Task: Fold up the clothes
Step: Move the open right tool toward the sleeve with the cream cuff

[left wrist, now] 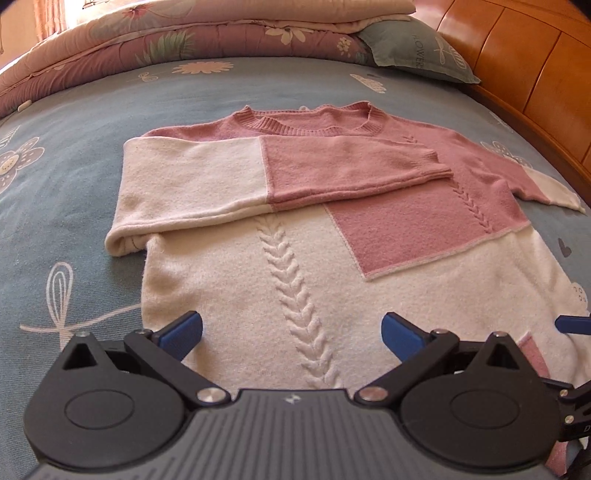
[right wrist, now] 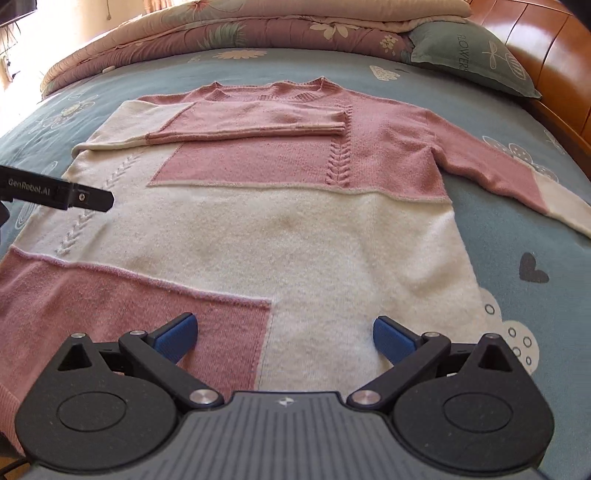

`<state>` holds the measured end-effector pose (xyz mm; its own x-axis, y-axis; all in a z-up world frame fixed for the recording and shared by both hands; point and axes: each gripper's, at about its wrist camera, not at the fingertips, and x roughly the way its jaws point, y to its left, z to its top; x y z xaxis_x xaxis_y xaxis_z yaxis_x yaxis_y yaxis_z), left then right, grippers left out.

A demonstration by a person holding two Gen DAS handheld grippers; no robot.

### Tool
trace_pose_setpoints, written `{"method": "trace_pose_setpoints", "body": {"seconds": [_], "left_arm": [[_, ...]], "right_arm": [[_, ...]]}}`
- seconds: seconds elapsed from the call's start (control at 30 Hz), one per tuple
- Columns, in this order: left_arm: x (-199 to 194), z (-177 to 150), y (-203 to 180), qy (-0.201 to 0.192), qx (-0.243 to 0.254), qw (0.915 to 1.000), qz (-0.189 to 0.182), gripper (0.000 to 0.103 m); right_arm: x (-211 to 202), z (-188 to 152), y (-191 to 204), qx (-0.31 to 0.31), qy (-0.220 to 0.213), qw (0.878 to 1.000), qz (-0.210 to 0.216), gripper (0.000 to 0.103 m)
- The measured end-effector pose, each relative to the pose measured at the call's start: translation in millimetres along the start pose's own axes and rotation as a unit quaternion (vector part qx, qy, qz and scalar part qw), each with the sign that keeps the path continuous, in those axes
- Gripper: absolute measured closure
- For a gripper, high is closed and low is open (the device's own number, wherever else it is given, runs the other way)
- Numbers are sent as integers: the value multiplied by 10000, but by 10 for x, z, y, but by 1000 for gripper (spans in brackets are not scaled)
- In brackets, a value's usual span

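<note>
Lying flat on the bed, the pink-and-cream knit sweater has one sleeve folded across its chest. Left gripper and right gripper hover above its hem, fingers spread, holding nothing.

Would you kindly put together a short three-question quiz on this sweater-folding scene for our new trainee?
1. True or false: both sleeves of the sweater are already folded across its chest.
2. Multiple choice: the left gripper and the right gripper are (a) both open and holding nothing, (b) both shut on the hem, (c) one open and one shut.
3. Short answer: what lies at the head of the bed, beside the wooden headboard?

Key
1. False: the left sleeve lies folded across the chest; the right sleeve is spread out on the bedsheet.
2. (a)
3. A grey-green pillow, next to the folded floral quilt.
</note>
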<state>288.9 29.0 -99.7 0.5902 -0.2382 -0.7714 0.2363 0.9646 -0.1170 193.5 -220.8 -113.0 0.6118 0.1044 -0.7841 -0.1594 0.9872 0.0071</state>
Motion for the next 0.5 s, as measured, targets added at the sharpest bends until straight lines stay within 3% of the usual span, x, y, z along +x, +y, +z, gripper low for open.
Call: {"method": "trace_pose_setpoints", "body": {"seconds": [0.1,0.37,0.5], "left_arm": [[-84,-6,-83,-98,-30,9993,-362,1],[-23,-99,-381,-207,366,9969,-669,1],[60,-180,-356,-52,310,9979,-567,1]], "right_arm": [[-49,-119,-9,128,-222,9996,-68,0],[-74,-155,51,337,-313,9984,-333,0],[-151,-168,58,440,-126,9981,-423,0]]}}
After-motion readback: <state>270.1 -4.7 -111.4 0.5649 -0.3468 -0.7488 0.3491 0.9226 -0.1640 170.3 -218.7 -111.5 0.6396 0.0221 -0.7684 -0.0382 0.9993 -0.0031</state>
